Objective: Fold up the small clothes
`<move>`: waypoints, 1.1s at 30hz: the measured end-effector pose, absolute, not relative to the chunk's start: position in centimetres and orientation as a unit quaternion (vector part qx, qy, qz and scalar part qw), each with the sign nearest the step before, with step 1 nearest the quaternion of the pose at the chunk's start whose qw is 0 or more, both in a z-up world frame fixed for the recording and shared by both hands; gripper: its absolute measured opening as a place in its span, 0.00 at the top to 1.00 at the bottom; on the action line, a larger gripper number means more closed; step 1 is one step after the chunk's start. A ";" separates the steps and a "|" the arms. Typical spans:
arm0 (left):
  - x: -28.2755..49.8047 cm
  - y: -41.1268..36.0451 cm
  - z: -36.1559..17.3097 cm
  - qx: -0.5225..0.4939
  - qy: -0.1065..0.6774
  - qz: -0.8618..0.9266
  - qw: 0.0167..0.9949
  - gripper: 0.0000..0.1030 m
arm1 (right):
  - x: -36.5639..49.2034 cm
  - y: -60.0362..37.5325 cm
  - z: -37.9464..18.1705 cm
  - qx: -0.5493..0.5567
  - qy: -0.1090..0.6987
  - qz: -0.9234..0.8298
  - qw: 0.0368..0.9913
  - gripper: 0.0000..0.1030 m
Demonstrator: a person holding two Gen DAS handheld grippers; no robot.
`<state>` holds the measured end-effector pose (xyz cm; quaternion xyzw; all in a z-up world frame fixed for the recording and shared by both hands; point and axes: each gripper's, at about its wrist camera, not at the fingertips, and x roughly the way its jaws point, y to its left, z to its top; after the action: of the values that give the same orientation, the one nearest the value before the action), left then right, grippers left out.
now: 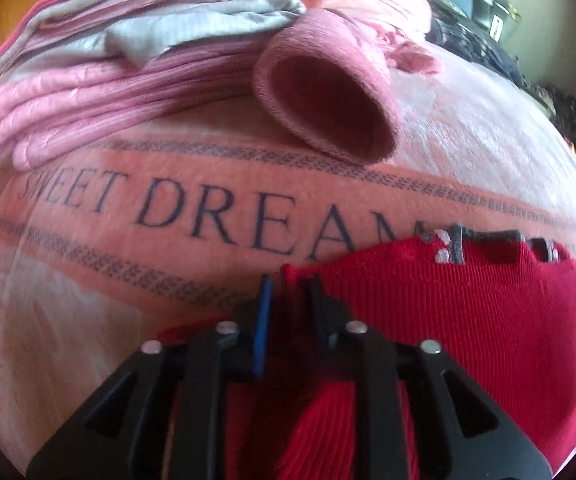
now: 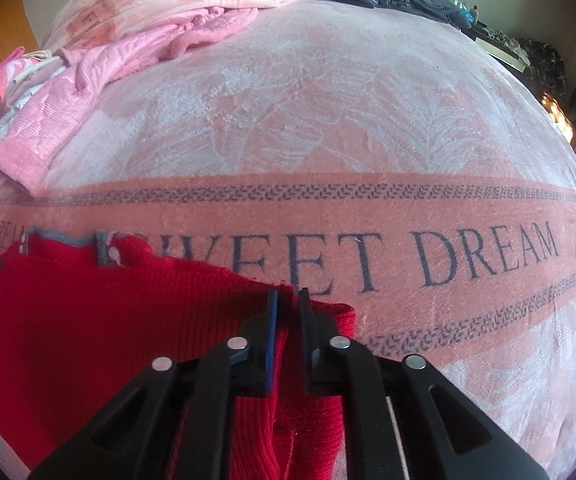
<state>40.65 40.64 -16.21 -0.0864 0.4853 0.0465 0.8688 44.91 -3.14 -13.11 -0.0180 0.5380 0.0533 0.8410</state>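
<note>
Left gripper [image 1: 290,282] & right gripper [image 2: 288,298]: jaws nearly closed, each pinching an edge of the red knit garment [image 1: 468,320], lower frame, on the pink "SWEET DREAM" blanket [image 2: 328,120]; folded pink clothes pile [image 1: 87,92] upper left
</note>
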 end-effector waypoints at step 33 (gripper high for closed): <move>24.0 35.1 -16.1 -0.099 0.533 -0.047 0.839 0.58 | 24.7 -7.3 -12.5 -0.005 0.609 0.172 0.775 0.94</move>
<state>24.02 35.08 -16.11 -0.0988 0.5326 -0.0470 0.8392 24.72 -7.30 -12.52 -0.0050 0.6087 0.1716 0.7746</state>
